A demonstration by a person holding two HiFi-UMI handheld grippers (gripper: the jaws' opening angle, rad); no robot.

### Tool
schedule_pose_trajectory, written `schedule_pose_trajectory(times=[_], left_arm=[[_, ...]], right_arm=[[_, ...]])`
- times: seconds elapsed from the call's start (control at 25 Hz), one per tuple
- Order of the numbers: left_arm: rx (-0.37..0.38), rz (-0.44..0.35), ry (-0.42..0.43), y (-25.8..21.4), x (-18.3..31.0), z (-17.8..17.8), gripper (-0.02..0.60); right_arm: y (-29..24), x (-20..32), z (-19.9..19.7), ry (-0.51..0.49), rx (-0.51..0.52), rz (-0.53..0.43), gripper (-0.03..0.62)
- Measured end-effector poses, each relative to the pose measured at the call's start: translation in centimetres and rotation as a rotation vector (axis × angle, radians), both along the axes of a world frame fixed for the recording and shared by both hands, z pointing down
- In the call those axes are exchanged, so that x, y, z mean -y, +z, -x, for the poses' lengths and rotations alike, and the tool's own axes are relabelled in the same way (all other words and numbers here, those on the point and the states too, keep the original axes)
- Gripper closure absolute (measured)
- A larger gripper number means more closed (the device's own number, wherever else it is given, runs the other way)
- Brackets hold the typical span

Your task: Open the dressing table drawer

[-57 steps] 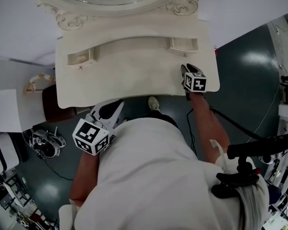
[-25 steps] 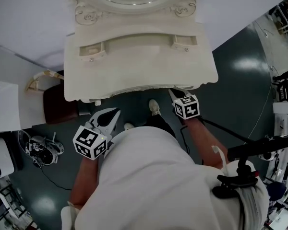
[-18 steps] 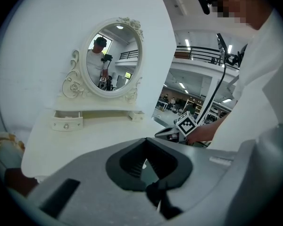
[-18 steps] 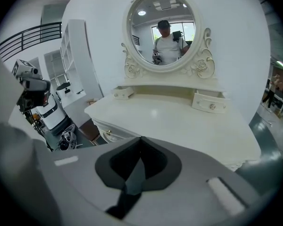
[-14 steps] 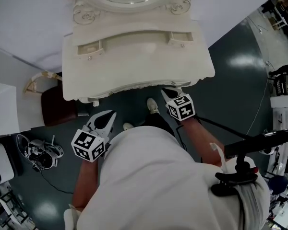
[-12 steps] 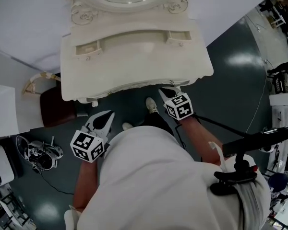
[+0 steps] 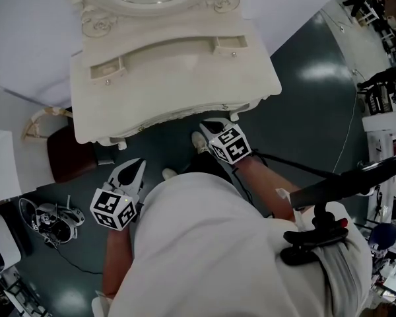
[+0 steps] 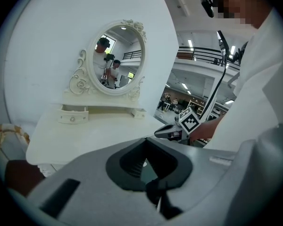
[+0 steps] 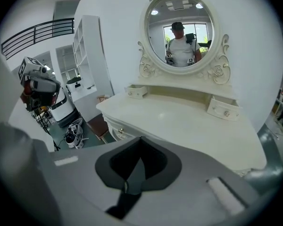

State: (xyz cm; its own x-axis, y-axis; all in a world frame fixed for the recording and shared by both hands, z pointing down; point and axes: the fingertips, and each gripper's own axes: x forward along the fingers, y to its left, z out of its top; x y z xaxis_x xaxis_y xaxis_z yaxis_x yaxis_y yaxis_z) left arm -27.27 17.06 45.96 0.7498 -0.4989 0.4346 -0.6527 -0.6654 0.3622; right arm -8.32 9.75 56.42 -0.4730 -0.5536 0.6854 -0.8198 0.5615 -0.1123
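Note:
The cream dressing table with its oval mirror stands in front of me. Two small drawers, the left one and the right one, jut slightly from the shelf under the mirror. A front drawer knob shows below the tabletop edge. My right gripper is shut and empty, just off the table's front edge, right of centre. My left gripper hangs lower over the floor, clear of the table, its tips together with nothing held. Each gripper shows in the other's view, the right gripper and the left gripper.
A brown stool stands by the table's left corner. Shoes and a cable lie on the dark floor at left. My own shoe is under the table's front edge. A black stand with cables is at right.
My right gripper has come off the tabletop to just in front of the table's edge, then drifted left along it. The left gripper has sunk a little and stayed below the table.

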Motion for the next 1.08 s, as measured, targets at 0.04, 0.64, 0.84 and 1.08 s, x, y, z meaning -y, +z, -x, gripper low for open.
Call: schedule_pose_trajectory(times=[0.04, 0.64, 0.84, 1.08], left_arm=[[0.001, 0.001, 0.0, 0.1, -0.1, 0.0, 0.578], [0.007, 0.002, 0.0, 0.4, 0.1, 0.2, 0.578], [0.009, -0.004, 0.004, 0.4, 0.3, -0.1, 0.578], [0.029, 0.016, 0.01, 1.0, -0.6, 0.9, 0.578]], right_arm=[[0.0, 0.0, 0.0, -0.003, 0.0, -0.001, 0.595], [-0.1, 0.2, 0.4, -0.017, -0.01, -0.006, 0.595], [-0.1, 0.5, 0.0, -0.014, -0.015, -0.012, 0.595], [0.8, -0.5, 0.6, -0.003, -0.006, 0.009, 0.595]])
